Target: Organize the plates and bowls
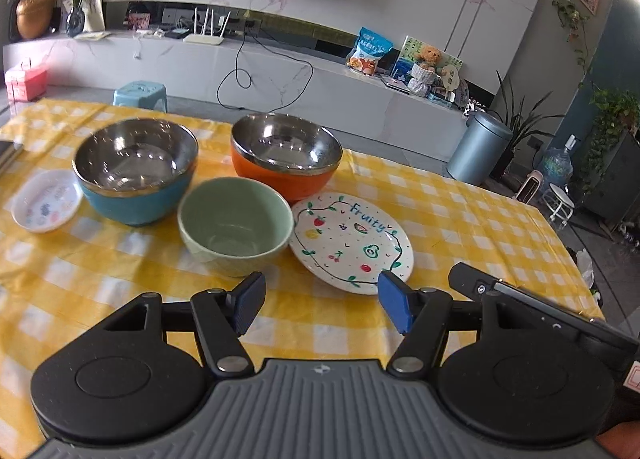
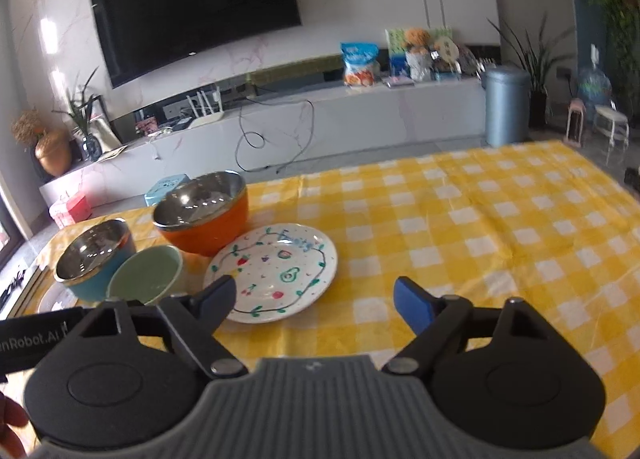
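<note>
- The worktop (image 1: 460, 211) carries a yellow and white checked cloth, and all the dishes stand together on its left part.
- At the back there is a steel bowl with a blue outside (image 1: 134, 171) and a steel bowl with an orange outside (image 1: 286, 157); they are near each other but apart.
- In front of them stands a pale green ceramic bowl (image 1: 236, 221). It looks to touch the white round plate painted with fruits (image 1: 352, 243) at its right side.
- A small white saucer with a faint print (image 1: 46, 205) lies just beside the blue bowl, at the left.
- The left gripper (image 1: 322, 305) hovers over the cloth with the fingers wide and nothing between them.
- The right gripper (image 2: 314, 301) is also wide and empty, near the front edge of the painted plate.
- I think the risk is in the close packing: a finger that goes for the plate's rim can push the green bowl, or slide the plate on the smooth cloth.
- The steel bowls are round and shiny, so a grip on the rim may slip.
</note>
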Action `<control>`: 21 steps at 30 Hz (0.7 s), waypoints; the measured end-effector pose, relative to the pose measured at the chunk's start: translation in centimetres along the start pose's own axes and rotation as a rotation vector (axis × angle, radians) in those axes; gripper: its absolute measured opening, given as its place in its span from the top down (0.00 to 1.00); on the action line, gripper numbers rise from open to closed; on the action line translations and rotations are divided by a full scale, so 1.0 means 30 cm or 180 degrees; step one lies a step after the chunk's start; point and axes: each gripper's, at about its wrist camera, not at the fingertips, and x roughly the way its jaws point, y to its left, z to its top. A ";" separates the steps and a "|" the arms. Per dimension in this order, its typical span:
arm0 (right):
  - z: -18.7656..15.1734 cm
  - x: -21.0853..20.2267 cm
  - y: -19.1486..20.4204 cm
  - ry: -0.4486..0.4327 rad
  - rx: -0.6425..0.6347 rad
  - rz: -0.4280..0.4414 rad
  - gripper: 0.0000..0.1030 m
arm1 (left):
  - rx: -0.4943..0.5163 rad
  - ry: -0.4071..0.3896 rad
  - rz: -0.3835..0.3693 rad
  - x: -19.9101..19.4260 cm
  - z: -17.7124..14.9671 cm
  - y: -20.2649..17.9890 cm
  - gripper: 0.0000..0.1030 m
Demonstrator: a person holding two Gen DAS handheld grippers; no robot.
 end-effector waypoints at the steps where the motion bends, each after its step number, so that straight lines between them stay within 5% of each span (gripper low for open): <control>1: -0.002 0.026 -0.011 0.0035 0.0071 0.0007 0.29 | -0.0056 0.0011 -0.0010 0.024 -0.002 0.001 0.29; 14: 0.020 0.313 -0.069 0.0416 0.0473 0.0164 0.55 | -0.0565 0.0042 0.0255 0.254 -0.007 0.017 0.41; 21: 0.016 0.381 -0.092 0.0494 0.0555 0.0185 0.70 | -0.0625 0.0080 0.0344 0.298 -0.007 0.036 0.62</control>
